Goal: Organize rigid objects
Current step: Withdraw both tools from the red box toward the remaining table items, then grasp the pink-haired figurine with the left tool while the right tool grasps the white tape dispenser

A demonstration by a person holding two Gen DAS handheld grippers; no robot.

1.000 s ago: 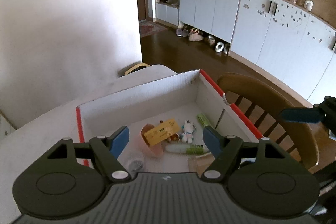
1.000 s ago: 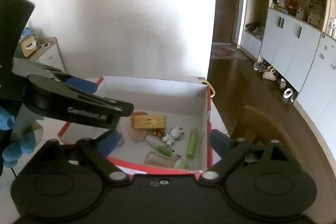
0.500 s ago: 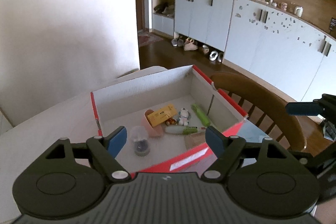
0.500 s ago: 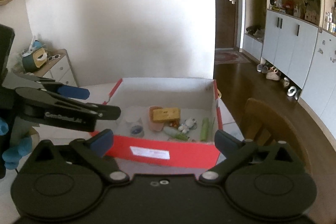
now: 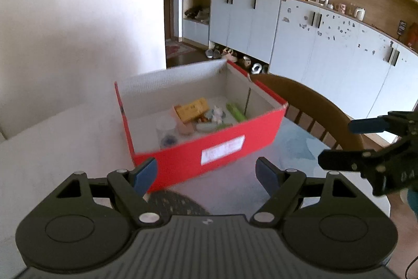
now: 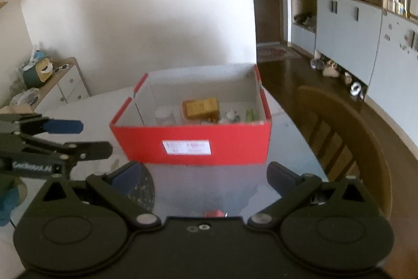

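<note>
A red cardboard box stands open on the pale table. Inside lie a yellow packet, a clear lidded jar, a green tube, a pink cup and a small white figurine. My left gripper hovers in front of the box's near wall, open and holding nothing. My right gripper is also open and bare, a little back from the same wall. Each gripper shows at the edge of the other's view, the right gripper and the left gripper.
A dark round mat lies on the table just under the grippers. A wooden chair stands right of the box. A small red thing shows by the right gripper's body. A sideboard is far left.
Both grippers have drawn back from over the box toward the table's near side, so its red front wall now shows. Both pairs of jaws stand a little wider than before.
</note>
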